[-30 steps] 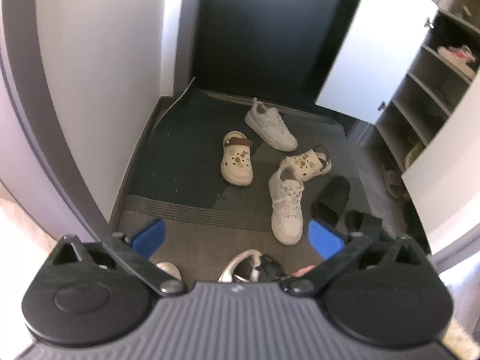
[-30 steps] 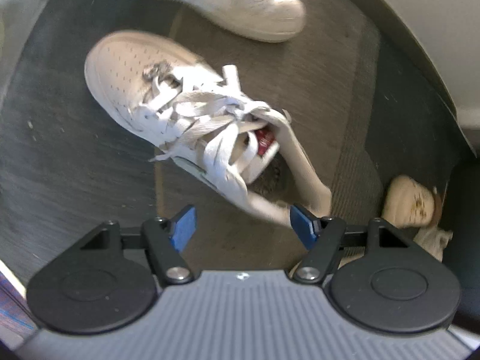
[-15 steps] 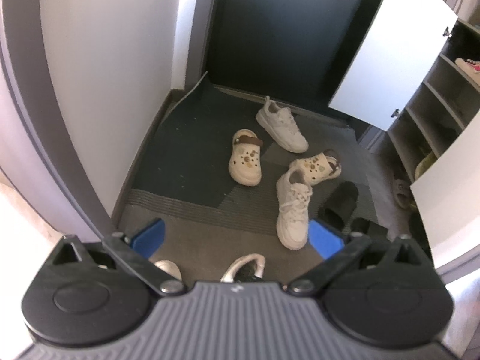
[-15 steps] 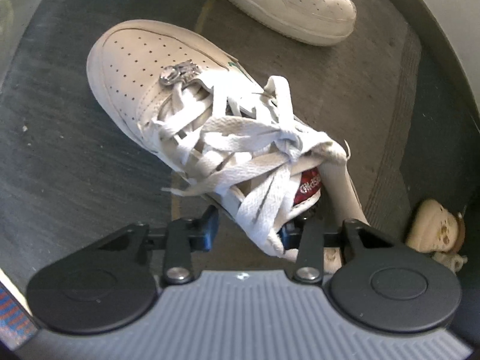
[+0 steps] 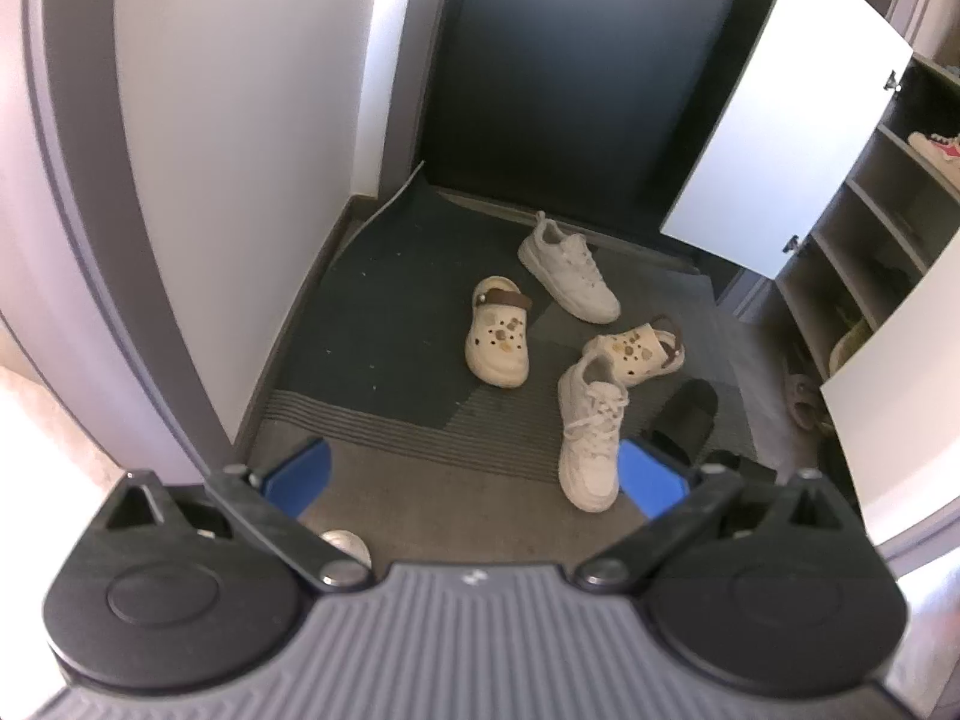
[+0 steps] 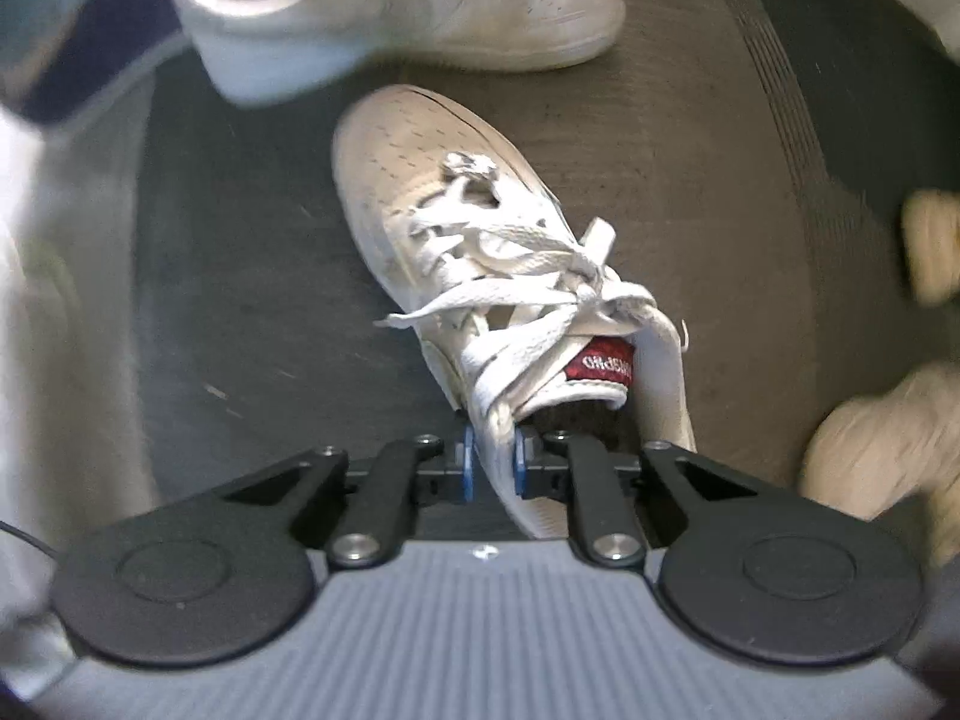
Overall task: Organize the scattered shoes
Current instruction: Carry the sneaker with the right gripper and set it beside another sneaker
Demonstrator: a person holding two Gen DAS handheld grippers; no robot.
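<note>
- Dark entry mat (image 5: 372, 324) mid-frame, scattered shoes on it; open shoe cabinet (image 5: 870, 228) at right.
- Right gripper (image 6: 492, 468) pinching white sneaker (image 6: 480, 252) collar, centre frame; right-edge shoes blurred.
- Left gripper (image 5: 474, 474) spread, empty.

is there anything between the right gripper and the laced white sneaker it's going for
No, nothing is in the way. The right gripper is already shut on the laced white sneaker, its pads pinching the collar edge beside the red tongue label. A second white sneaker lies beyond the toe, apart.
</note>
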